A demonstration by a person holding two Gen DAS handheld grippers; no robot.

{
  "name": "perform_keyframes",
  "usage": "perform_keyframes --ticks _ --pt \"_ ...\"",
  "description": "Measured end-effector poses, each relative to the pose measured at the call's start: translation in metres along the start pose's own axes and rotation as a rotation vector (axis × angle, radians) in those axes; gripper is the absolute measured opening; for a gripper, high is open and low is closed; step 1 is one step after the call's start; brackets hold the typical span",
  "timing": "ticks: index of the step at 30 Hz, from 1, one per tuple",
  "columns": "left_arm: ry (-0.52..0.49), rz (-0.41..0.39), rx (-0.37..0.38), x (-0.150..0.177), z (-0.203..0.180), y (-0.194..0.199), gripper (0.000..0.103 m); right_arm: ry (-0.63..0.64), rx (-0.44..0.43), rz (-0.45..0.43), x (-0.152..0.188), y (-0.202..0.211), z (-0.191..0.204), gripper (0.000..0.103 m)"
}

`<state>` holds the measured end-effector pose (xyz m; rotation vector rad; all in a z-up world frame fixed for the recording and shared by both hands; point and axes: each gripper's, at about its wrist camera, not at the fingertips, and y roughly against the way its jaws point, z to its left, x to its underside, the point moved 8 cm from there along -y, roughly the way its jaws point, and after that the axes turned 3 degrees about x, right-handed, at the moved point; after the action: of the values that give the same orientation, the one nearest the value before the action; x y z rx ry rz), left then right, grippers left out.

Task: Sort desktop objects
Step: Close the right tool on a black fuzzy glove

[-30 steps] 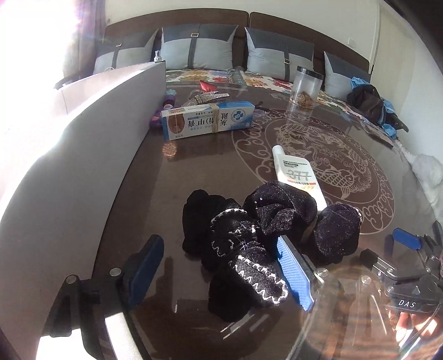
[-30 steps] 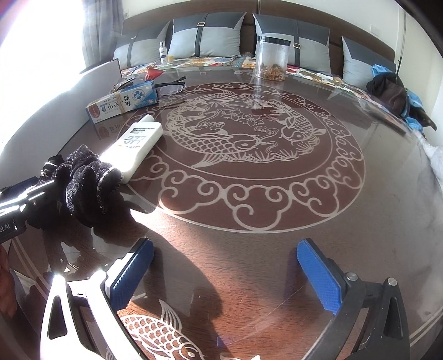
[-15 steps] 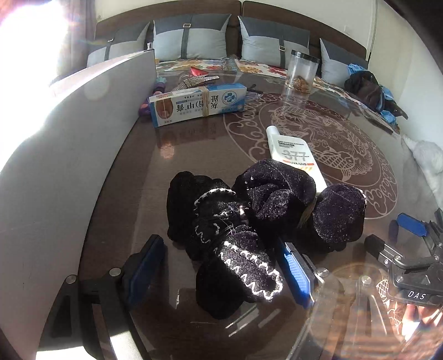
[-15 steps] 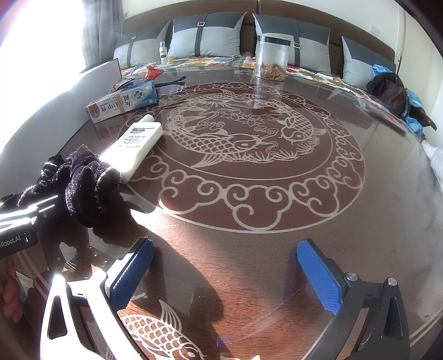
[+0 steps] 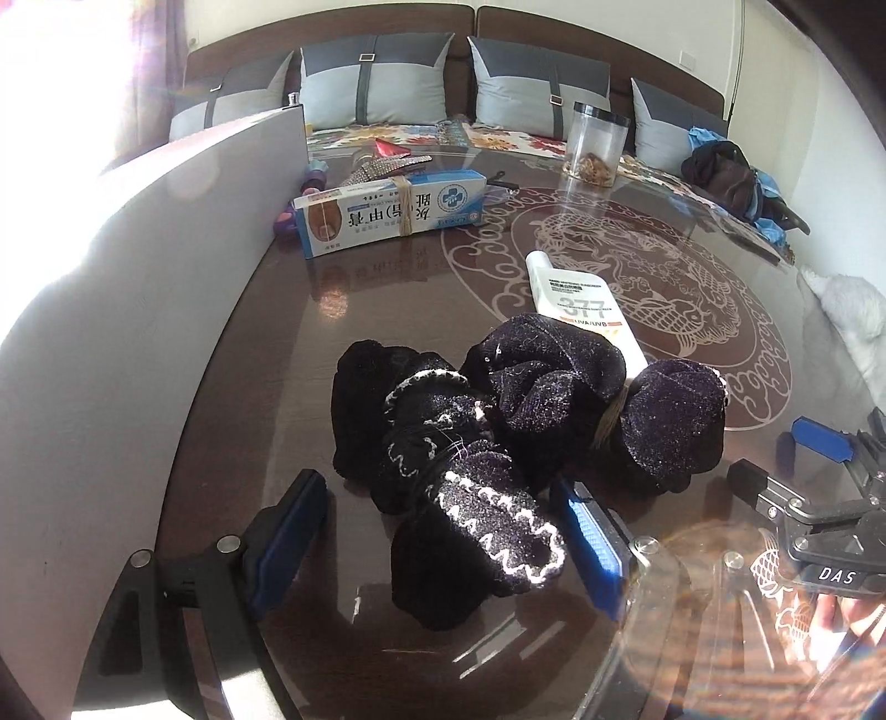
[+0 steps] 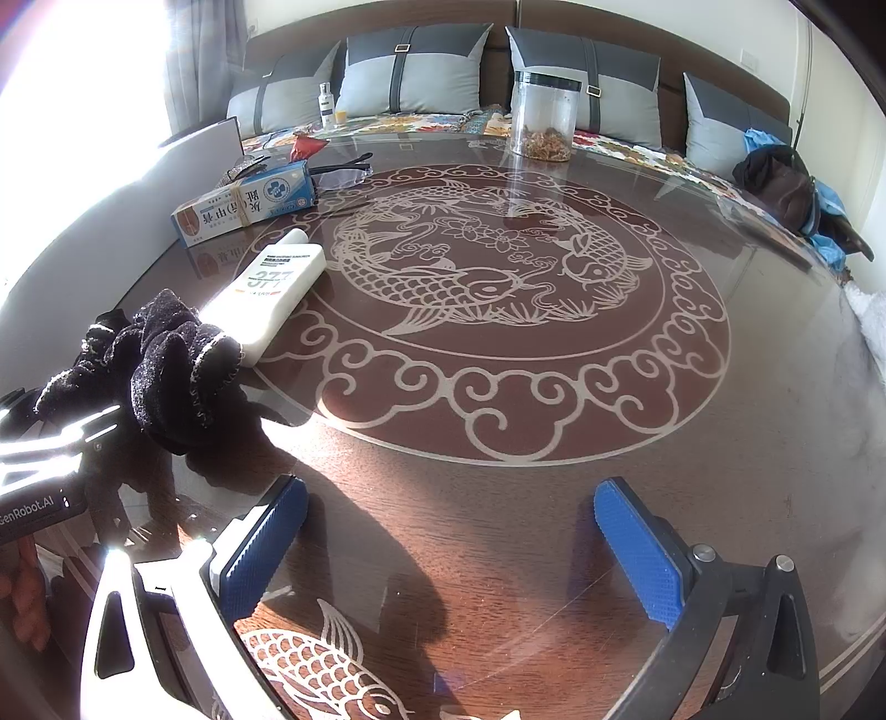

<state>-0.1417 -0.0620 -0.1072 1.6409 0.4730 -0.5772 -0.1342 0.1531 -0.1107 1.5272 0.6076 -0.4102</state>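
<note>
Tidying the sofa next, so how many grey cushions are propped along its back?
4 cushions on the sofa: one far left, the second left of the jar, the third behind it, the fourth far right. Window glare may hide more.

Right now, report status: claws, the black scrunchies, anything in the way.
Left claw open, straddling black scrunchies, no grip. Right claw open, empty over bare table. White tube lying against the pile's far side.
</note>
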Motion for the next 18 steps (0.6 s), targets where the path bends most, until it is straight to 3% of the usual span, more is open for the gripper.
perform_keyframes --ticks 3,8,10,12,14,18 --pt "0.002 -0.001 0.015 0.002 0.004 0.004 0.070 0.000 0.000 0.001 0.000 0.000 0.000 0.103" --pt "0.028 0.011 0.053 0.009 0.014 0.014 0.069 0.008 -0.004 0.010 0.000 -0.001 0.001 0.103" --pt "0.028 0.019 0.060 0.012 0.019 0.017 0.069 0.049 -0.052 0.071 -0.003 -0.003 0.006 0.102" --pt "0.030 0.021 0.076 0.015 0.022 0.021 0.069 0.074 -0.148 0.063 -0.015 0.004 0.020 0.097" --pt "0.022 0.020 0.085 0.018 0.024 0.022 0.069 0.166 -0.196 0.014 -0.033 0.015 0.044 0.097" --pt "-0.034 0.028 0.078 0.023 0.021 0.024 0.069 0.444 -0.208 -0.032 -0.055 0.017 0.101 0.097"
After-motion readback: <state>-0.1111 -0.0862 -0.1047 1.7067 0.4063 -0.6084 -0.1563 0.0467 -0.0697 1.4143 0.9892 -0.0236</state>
